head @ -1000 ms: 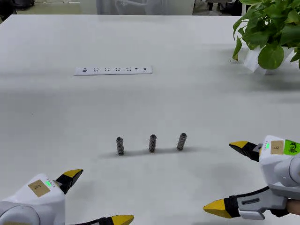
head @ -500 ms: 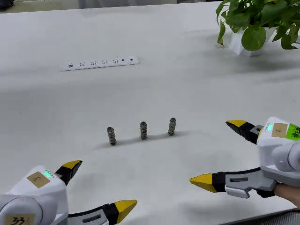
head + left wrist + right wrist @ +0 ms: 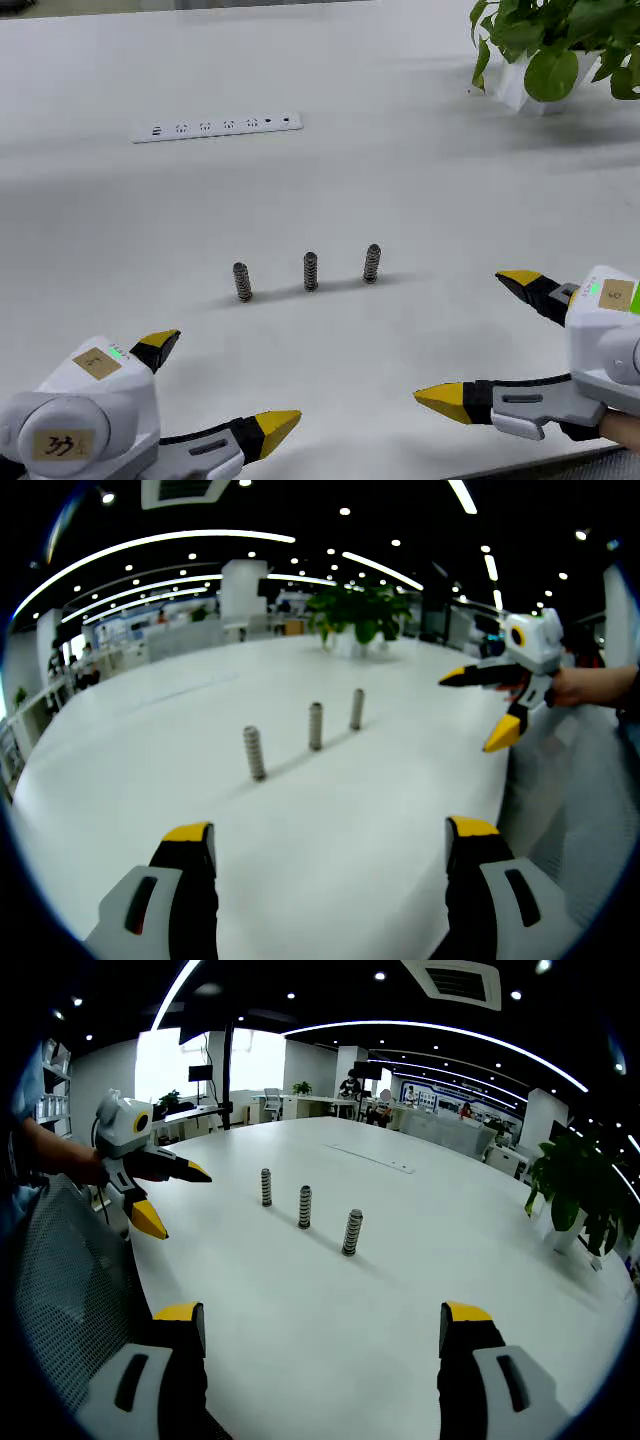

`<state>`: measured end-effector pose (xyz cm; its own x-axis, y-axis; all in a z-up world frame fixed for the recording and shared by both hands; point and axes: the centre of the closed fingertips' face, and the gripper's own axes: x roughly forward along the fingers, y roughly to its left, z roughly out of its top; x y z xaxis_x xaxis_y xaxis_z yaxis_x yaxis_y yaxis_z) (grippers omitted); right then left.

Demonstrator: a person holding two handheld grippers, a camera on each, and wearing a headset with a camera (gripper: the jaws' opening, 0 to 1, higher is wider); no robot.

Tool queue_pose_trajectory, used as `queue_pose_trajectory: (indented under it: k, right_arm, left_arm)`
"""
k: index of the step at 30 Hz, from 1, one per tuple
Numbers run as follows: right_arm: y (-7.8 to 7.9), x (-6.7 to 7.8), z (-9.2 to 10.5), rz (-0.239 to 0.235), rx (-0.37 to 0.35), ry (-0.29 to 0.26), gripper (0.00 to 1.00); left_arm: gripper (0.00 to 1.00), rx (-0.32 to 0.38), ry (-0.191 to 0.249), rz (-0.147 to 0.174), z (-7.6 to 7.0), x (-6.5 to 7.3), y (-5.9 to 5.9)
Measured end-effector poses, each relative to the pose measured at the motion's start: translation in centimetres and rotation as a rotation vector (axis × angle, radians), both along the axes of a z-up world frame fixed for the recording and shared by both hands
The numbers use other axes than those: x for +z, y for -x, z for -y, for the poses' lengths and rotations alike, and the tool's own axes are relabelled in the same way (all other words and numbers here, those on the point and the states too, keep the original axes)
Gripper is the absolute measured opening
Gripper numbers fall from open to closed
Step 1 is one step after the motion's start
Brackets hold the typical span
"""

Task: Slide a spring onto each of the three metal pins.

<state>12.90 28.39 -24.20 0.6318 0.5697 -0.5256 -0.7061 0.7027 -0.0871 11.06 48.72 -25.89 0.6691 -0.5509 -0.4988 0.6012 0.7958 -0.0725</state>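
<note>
Three springs stand straight up in a row, ahead, between the left gripper and right gripper. Both are wide open and empty.

three upright springs, two tools, namely the left tool and the right tool, one power strip and one potted plant are counted on one counter.

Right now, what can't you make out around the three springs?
- The pins: covered by the coils of the springs, all views.
- Spring seating at the base: too small, head view.
- Plant: cut off by the head view's top-right corner.
- Power strip markings: too small, head view.
</note>
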Motion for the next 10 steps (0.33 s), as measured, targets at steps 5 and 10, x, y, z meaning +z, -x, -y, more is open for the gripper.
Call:
queue_pose_trajectory:
  k: [5, 10]
  right_arm:
    - [0.09, -0.16, -0.10, -0.004, 0.002, 0.005, 0.99]
    - [-0.09, 0.01, 0.05, -0.013, -0.014, -0.021, 0.98]
  left_arm:
    - [0.97, -0.002, -0.011, -0.008, -0.27, -0.06, 0.12]
    - [1.00, -0.004, -0.033, -0.064, -0.64, -0.85, 0.14]
